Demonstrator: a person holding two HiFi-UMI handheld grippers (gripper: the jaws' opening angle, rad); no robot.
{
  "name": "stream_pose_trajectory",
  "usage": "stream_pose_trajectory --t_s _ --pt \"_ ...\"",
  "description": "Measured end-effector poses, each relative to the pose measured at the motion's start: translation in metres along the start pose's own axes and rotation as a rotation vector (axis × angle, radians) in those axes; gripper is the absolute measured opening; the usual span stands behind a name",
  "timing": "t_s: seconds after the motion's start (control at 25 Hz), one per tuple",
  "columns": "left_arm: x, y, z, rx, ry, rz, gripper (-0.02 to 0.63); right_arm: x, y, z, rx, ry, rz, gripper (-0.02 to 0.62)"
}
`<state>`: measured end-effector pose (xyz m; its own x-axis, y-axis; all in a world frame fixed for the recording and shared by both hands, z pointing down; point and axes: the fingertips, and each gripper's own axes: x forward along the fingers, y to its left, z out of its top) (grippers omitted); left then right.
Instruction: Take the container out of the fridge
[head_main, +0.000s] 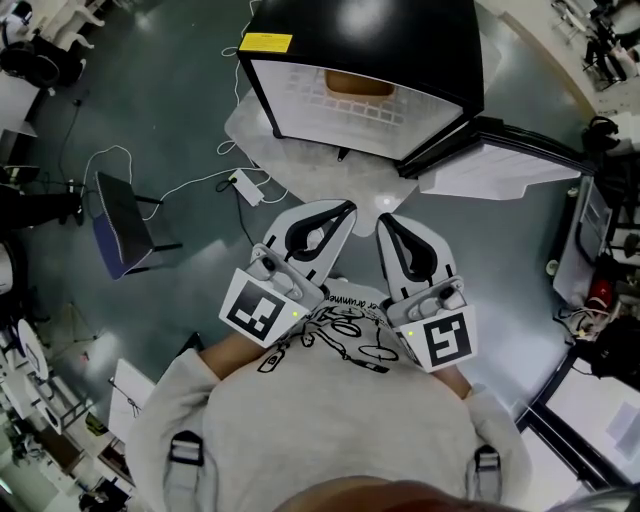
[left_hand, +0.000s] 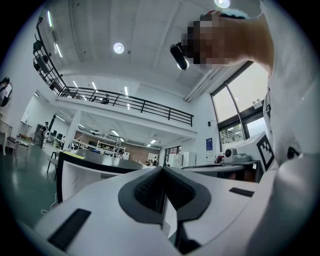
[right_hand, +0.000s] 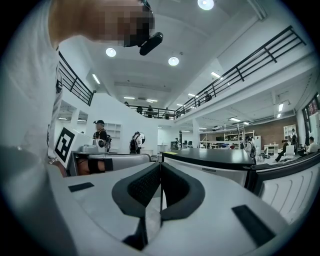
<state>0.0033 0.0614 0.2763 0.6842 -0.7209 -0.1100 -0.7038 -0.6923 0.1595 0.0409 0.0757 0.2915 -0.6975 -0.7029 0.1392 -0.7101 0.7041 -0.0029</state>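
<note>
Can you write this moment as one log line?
fridge: door open | container: inside | left gripper: shut, empty | right gripper: shut, empty
</note>
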Motion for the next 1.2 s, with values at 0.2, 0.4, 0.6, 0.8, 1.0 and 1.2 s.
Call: stream_pose_trajectory --t_s 0.2,0.4,0.6,0.8,1.0,1.2 --pt "0.009 0.02 0.002 0.001 0.002 -0.013 0.015 0.021 -0.008 0.007 -0.004 -0.009 -0.017 0.027" --pt "0.017 0.04 0.002 -0.002 0.005 -0.017 0.015 0.04 -0.015 0.005 -0.001 -0.005 -0.013 0.026" --pt "0.024 0.057 0.003 -0.006 0.01 -0.021 0.015 0.058 -0.021 0.008 -0.001 -0.006 -0.02 0.026" --pt "0.032 0.071 0.002 -0.01 0.014 -0.028 0.015 0.073 -0.028 0.007 0.002 -0.004 -0.024 0.026" --pt "0.039 0.087 0.0 -0.012 0.02 -0.034 0.015 0.088 -0.035 0.004 0.004 0.015 -0.033 0.026" --pt "0.043 0.101 0.0 -0.014 0.025 -0.042 0.015 0.103 -0.039 0.007 0.006 0.0 -0.037 0.026"
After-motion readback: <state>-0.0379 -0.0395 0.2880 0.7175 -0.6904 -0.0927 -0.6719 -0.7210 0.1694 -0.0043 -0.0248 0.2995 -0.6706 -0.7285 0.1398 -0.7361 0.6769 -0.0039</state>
